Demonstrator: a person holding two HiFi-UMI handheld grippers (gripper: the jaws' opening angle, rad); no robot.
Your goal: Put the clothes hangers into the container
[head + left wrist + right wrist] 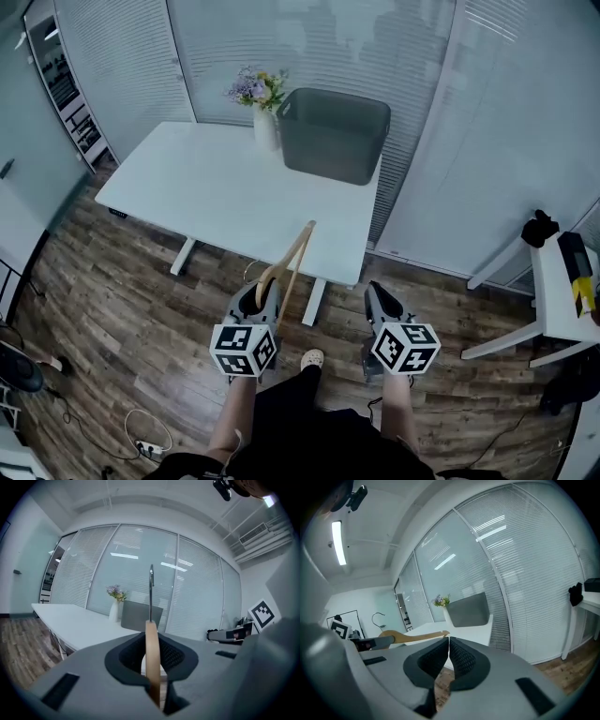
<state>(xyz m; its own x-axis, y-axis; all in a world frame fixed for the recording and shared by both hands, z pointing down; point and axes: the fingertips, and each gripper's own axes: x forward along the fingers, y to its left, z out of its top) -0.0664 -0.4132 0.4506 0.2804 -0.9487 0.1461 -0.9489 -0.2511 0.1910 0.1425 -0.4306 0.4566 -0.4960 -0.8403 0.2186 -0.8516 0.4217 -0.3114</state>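
Wooden clothes hanger pinched edge-on in left gripper, jaws narrowed onto its flat body, metal hook sticking up; probably gripped that way to stop it swinging while carried. Held in the air just short of the white table, toward its near right corner, not yet in the container. Right gripper carried alongside, jaws pressed together on nothing, likely just spare for now. Grey container parked open-topped at the table's far right corner, vase of flowers just beside it along the far edge; reachable from above, by the look of it. Spotted no brand, label or legible writing anywhere, only black-and-white square markers on both grippers' cubes.
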